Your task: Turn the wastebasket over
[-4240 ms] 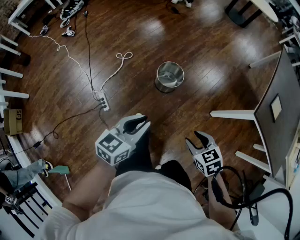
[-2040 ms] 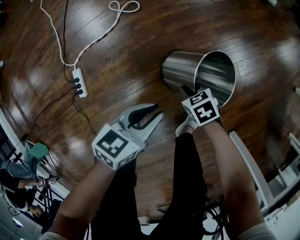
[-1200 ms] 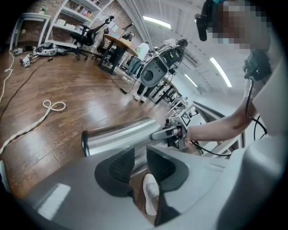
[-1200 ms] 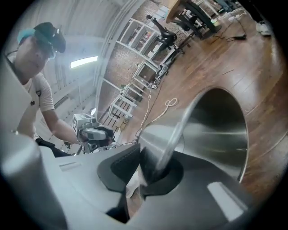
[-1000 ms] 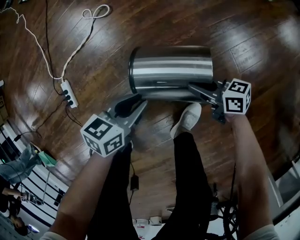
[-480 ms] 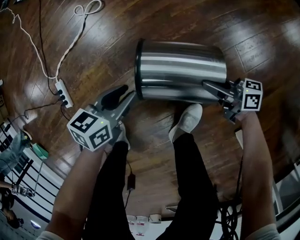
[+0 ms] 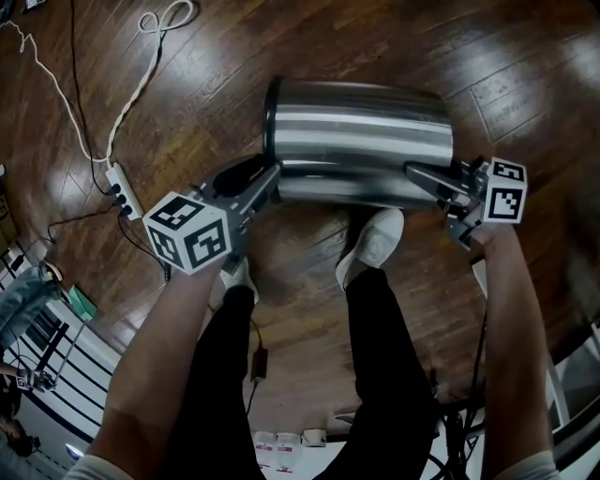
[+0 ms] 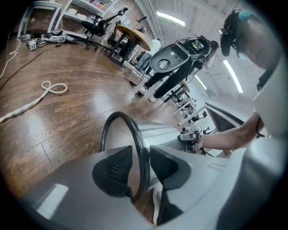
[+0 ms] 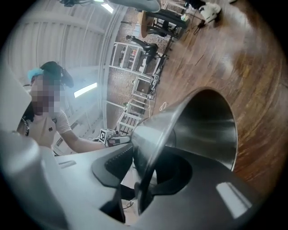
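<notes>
The brushed-steel cylindrical wastebasket (image 7: 361,141) is on its side over the dark wooden floor (image 7: 525,75), out in the middle of the boards, lying crosswise in front of the person. Its base, edged with a black ring (image 7: 269,122), points to the person's left and its open mouth to the right. Whether the steel actually touches the floor, I can't tell.

The left gripper (image 7: 255,180) is at the base end. Its jaws have just been opening and now stand wide, one on each side of the black ring. The ribbed pads (image 8: 118,166) show a gap to it on both sides, so there's no squeeze there.

Over at the mouth, the right gripper (image 7: 417,176) has the thin steel rim (image 9: 153,148) running between its jaws. They too have just been opening and sit about half apart, straddling the wall rather than pinching it.

A white sneaker (image 7: 373,239) pokes out just beneath the steel wall. Well off toward the floor's left edge lies a white power strip (image 7: 119,192), with a looped white cable (image 7: 159,19) beyond it.
</notes>
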`<state>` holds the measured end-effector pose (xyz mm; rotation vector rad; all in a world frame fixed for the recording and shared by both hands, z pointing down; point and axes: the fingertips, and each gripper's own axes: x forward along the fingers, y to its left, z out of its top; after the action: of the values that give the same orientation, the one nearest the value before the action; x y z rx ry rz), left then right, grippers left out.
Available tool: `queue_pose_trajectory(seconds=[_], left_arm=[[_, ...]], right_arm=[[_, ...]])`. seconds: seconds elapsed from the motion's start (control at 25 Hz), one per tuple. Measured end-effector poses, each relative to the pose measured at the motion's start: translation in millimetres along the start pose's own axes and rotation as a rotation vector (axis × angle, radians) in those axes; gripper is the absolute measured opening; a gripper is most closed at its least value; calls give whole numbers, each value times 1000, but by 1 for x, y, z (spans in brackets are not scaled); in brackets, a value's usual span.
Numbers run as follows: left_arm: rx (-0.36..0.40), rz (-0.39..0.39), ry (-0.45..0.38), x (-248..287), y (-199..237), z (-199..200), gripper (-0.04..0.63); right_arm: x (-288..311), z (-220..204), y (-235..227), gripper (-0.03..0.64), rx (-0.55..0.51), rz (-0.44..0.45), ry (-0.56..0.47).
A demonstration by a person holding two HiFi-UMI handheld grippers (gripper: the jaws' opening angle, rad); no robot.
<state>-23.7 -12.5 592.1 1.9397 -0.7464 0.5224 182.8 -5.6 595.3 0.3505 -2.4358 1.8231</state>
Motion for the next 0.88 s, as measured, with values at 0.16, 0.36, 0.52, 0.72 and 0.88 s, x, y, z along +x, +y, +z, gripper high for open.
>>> queue_pose_trajectory(seconds=[0.16, 0.36, 0.52, 0.72, 0.88], left_arm=[[-49, -45, 9, 2, 0, 1, 87], [-113, -88, 10, 1, 0, 0, 69], [-139, -110, 11, 1, 0, 1, 66], [-165, -147, 22, 3, 1, 3, 61], [-173, -187, 29, 4, 2, 3, 57]], right_arm=[[-9, 0, -1, 121, -10, -97, -24], [-27, -13, 0, 112, -5, -250, -37], [-55, -16, -4, 123, 7, -425, -92], [-69, -20, 0, 46, -55, -612, -74], [-67, -20, -3, 44, -38, -616, -65]])
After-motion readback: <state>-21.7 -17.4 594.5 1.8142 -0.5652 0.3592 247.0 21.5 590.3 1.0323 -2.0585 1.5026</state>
